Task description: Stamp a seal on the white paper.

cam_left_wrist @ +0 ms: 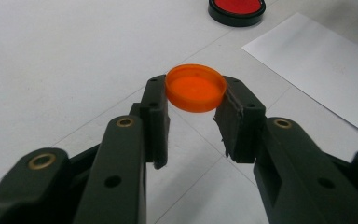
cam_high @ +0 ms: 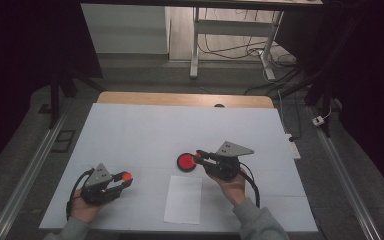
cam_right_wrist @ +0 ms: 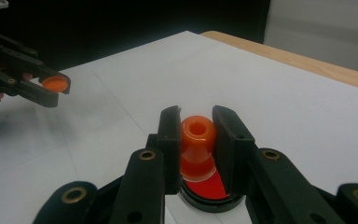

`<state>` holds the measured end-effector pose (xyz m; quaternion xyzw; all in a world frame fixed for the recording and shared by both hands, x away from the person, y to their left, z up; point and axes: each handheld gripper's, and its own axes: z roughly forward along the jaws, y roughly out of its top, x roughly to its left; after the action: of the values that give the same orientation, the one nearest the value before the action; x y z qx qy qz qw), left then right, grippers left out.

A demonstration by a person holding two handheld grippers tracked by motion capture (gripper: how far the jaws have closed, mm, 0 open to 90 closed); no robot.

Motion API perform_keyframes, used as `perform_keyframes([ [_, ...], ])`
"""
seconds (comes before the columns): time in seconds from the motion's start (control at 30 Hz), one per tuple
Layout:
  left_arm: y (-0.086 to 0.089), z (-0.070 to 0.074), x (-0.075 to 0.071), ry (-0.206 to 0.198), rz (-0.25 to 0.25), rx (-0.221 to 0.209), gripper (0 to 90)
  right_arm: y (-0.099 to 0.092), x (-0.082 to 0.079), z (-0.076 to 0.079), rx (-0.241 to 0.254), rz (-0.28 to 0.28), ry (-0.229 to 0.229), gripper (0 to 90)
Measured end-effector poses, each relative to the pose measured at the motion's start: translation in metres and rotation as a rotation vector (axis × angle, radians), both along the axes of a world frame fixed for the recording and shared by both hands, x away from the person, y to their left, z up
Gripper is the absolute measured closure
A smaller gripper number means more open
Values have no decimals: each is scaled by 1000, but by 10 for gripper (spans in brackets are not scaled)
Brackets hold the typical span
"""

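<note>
My left gripper (cam_left_wrist: 193, 109) is shut on a flat orange cap (cam_left_wrist: 196, 87), held level above the white table; in the high view this gripper (cam_high: 125, 179) sits at the front left with the cap (cam_high: 126, 176) at its tips. My right gripper (cam_right_wrist: 196, 128) is shut on a small orange bottle-like piece (cam_right_wrist: 197, 147) with an open round mouth, held upright just over a black-rimmed red dish (cam_right_wrist: 209, 191). In the high view the right gripper (cam_high: 198, 156) reaches the right rim of that dish (cam_high: 185, 162).
A white sheet of paper (cam_high: 183, 199) lies near the front edge between the two hands. The white mat (cam_high: 145, 130) covers a wooden table (cam_high: 180, 99). Desk legs and cables stand on the floor beyond the far edge.
</note>
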<state>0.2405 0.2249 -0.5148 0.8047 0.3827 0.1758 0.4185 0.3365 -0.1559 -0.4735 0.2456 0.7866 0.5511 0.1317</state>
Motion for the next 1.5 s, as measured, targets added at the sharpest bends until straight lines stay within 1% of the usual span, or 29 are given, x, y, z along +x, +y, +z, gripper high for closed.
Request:
perform_keyframes([
  [0.2,0,2,-1,-8,1,-4,642,-4,-4,1,6,6,5,727],
  [0.4,-1,1,0,-3,-1,-5,642,-8,-9,1,11,11,6,727],
  [0.53,-1,0,0,0,-2,-6,642,-9,-11,1,16,21,15,727],
  [0.7,-1,1,-1,-3,1,-6,642,-9,-14,-2,10,33,25,726],
  [0.93,-1,1,0,-1,1,-9,642,-6,-20,-3,6,55,25,726],
  [1.1,-1,1,0,-1,0,-10,642,-2,-25,-5,-12,87,30,727],
  [1.33,-1,0,0,0,-3,-6,642,2,-33,-9,-28,119,37,726],
  [1.5,-1,0,0,-1,-4,-6,642,4,-38,-12,-49,145,42,726],
])
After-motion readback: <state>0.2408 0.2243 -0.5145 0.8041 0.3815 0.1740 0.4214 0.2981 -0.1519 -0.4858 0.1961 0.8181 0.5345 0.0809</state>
